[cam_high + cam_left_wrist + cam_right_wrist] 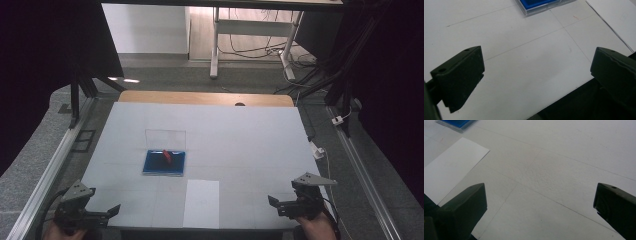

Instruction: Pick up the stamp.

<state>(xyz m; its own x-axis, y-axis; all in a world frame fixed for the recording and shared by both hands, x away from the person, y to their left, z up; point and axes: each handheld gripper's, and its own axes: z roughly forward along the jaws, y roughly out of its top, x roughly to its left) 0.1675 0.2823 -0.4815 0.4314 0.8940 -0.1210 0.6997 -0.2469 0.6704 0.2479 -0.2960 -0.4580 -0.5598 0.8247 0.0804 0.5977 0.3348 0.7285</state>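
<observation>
Where the matte white counter (250,135) spreads flat, faintly grained and scored by thin straight seams into large squares, lies a shallow square case (164,162) of clear hard plastic near the middle, slightly left. Glossy blue inside, with a transparent lid (165,139) standing upright along its far edge. Holds a small red piece (167,156), narrow and elongated, too small to make out further. Nearer the front edge, just right of the case and apart from it, a smooth rectangular sheet (201,203) of white paper, lying flat. At the front left corner, left hand-held gripper (102,212), black and angular, topped by a grey triangular plate, pointing right; blocky matte jaws spread wide with nothing between, seen over bare counter in the left gripper view (536,67), the case's blue corner (541,4) far ahead. At the front right, right hand-held gripper (278,204), same build, pointing left; jaws likewise wide apart and empty in the right gripper view (539,195), with the sheet (451,165) off to the left. Both well apart from the case.
</observation>
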